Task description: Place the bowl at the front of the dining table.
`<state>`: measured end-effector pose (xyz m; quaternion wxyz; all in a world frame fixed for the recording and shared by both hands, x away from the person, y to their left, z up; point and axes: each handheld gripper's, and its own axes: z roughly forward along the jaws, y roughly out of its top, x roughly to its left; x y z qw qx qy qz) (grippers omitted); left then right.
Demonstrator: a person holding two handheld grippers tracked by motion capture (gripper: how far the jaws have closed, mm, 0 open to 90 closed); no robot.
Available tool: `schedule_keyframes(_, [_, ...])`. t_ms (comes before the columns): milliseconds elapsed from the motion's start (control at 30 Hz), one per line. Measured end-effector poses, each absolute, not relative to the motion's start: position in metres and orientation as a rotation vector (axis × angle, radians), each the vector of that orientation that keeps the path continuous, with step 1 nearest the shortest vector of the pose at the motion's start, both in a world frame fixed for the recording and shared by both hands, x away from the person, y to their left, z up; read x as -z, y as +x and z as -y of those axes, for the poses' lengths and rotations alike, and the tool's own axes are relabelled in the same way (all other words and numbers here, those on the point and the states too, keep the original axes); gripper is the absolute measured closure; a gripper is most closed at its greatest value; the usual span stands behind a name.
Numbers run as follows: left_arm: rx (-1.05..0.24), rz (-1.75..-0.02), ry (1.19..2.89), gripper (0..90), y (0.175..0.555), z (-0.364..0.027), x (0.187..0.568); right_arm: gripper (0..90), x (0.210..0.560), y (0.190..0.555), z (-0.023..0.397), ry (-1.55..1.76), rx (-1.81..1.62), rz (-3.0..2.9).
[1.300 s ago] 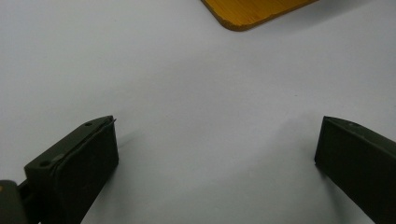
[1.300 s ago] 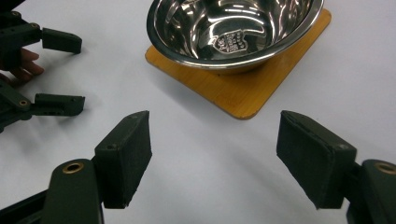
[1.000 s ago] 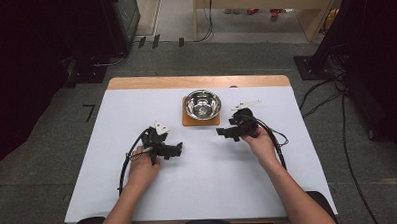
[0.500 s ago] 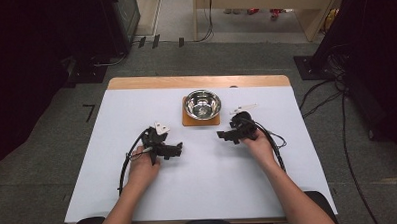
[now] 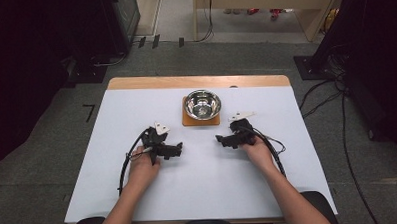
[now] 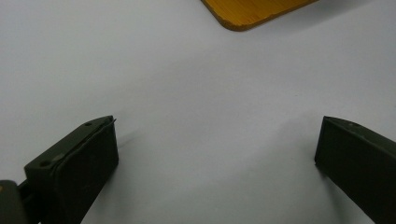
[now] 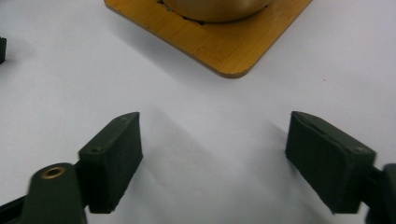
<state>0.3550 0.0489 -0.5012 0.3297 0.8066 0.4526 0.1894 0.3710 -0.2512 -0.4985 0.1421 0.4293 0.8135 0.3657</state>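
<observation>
Two grippers sat on one white table [image 5: 204,177], both held by hands coming in from 6 o'clock. The table top had a bare wooden strip along its far edge, 12 o'clock side.

Square wooden board [image 5: 201,119] lay flat near table centre, toward 12 o'clock. Steel bowl [image 5: 202,103] stood on it, upright, empty as far as the high view showed.

Left gripper [image 5: 177,149] rested low on the table at roughly 8 o'clock from the board, well apart from it, with the person's left hand [image 5: 142,169] wrapped round the rear. Black cable [image 5: 124,162] looped back from it toward 6 o'clock. In the left gripper view its jaws stood spread wide, nothing between them, white table under them, a board corner [image 6: 252,11] at 12 o'clock.

Right gripper [image 5: 220,139] sat at about 4 o'clock from the board, near it but not touching, with the right hand [image 5: 255,149] behind it. The right gripper view showed the jaws released and wide, holding nothing, with the board corner and bowl base [image 7: 212,9] just ahead at 12 o'clock.

The grippers pointed toward each other across a bare gap.
</observation>
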Motion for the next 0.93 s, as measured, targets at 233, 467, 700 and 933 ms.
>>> schedule_keyframes(233, [-0.496, -1.183, 2.113, 0.0, 0.355, -0.0491, 0.501, 14.9, 0.5025, 0.3655, 0.2456, 1.208, -1.029, -2.308])
schedule_keyframes(467, [-0.496, -1.183, 2.114, 0.0, 0.355, -0.0491, 0.501, 14.8, 0.5028, 0.3651, 0.2455, 1.204, -1.027, -2.303])
schedule_keyframes(700, [-0.496, -1.183, 2.113, 0.0, 0.355, -0.0491, 0.5011, 14.5, 0.5029, 0.365, 0.2454, 1.202, -1.025, -2.301])
schedule_keyframes(933, [-0.496, -1.183, 2.113, 0.0, 0.355, -0.0491, 0.5011, 14.4, 0.5029, 0.3649, 0.2453, 1.202, -1.024, -2.3])
